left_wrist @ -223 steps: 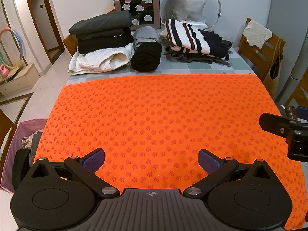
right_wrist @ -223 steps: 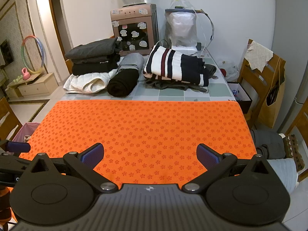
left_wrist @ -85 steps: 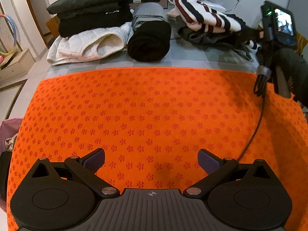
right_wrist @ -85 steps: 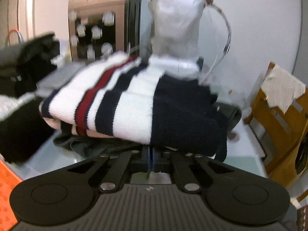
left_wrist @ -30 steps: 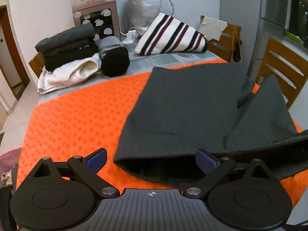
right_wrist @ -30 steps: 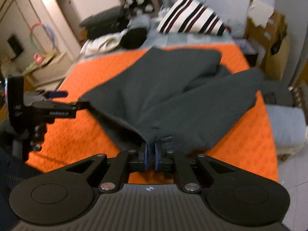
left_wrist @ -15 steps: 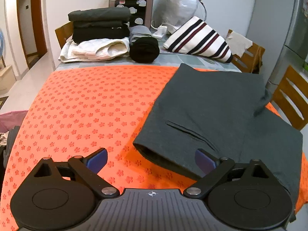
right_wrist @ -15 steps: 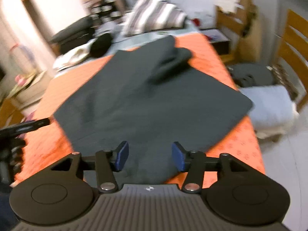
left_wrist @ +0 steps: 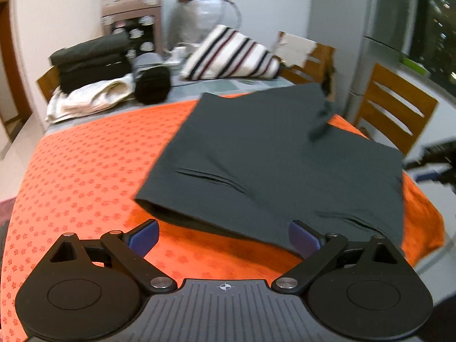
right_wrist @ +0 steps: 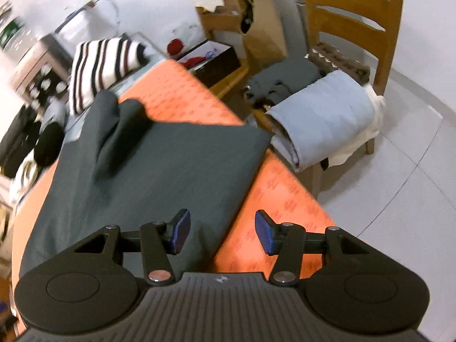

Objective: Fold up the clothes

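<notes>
A dark grey pair of shorts [left_wrist: 273,154] lies spread on the orange mat [left_wrist: 79,165], waistband toward me, with a bunched fold at its far right. My left gripper [left_wrist: 223,238] is open and empty, just short of the waistband edge. In the right wrist view the shorts [right_wrist: 148,165] lie under my right gripper [right_wrist: 219,232], which is open and empty above their right edge. The right gripper also shows in the left wrist view [left_wrist: 436,156] at the far right.
Folded clothes sit at the table's far end: a dark stack [left_wrist: 91,59], a white garment [left_wrist: 88,99], a black roll [left_wrist: 152,85], a striped sweater [left_wrist: 230,54]. A wooden chair [right_wrist: 350,28] holding a light blue garment [right_wrist: 322,116] stands right of the table.
My right gripper has opened wider and swung to the right edge of the shorts, now facing the chair. My left gripper has shifted slightly; the shorts lie as before.
</notes>
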Tool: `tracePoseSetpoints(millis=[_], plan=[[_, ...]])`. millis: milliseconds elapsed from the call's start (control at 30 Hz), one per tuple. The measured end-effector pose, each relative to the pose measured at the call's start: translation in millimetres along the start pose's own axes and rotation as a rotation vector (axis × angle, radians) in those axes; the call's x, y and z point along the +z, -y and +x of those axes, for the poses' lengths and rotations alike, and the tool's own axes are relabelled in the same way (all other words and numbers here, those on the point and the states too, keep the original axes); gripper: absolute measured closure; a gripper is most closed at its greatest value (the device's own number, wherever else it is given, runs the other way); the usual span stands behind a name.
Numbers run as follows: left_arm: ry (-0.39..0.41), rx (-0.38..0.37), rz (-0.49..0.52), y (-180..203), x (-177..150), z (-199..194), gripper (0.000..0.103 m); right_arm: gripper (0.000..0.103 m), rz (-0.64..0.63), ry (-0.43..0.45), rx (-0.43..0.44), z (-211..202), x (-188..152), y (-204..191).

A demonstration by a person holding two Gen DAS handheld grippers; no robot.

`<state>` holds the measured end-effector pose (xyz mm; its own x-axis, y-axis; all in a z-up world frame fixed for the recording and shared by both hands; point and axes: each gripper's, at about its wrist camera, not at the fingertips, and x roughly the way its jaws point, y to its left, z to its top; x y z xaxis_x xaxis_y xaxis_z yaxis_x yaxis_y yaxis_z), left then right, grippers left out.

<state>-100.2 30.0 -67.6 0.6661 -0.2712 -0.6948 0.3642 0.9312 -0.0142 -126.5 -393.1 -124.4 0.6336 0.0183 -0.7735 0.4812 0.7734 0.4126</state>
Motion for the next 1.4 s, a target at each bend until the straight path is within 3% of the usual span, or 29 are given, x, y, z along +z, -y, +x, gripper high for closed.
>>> tracePoseSetpoints(millis=[167,200,267,400,600,733,867,1200,1400], plan=[[-0.030,-0.039,0.027,33,-10,-5,0.005,0.051,0.047,-0.030,0.038,26,16,14],[-0.038,-0.041,0.025,39,-12,-5,0.005,0.058,0.047,-0.044,0.056,31,19,15],[-0.055,-0.029,0.007,50,-15,-3,0.005,0.097,0.036,-0.064,0.087,34,23,14],[-0.081,0.045,-0.073,65,-21,0,0.005,0.099,-0.028,-0.064,0.143,17,31,8],[-0.098,0.192,-0.151,70,-25,1,0.005,0.100,-0.258,-0.110,0.130,-19,33,6],[-0.102,0.246,-0.185,61,-28,-4,0.005,0.093,-0.431,-0.108,0.086,-36,29,-10],[-0.094,0.254,-0.201,40,-30,-10,0.005,0.065,-0.592,-0.076,0.055,-52,23,-35],[-0.085,0.224,-0.043,-31,-23,-12,0.005,0.041,-0.866,-0.097,0.293,-54,-54,-175],[-0.064,0.196,0.003,-75,-16,-21,0.005,0.038,-1.009,-0.130,0.317,-33,-108,-248]])
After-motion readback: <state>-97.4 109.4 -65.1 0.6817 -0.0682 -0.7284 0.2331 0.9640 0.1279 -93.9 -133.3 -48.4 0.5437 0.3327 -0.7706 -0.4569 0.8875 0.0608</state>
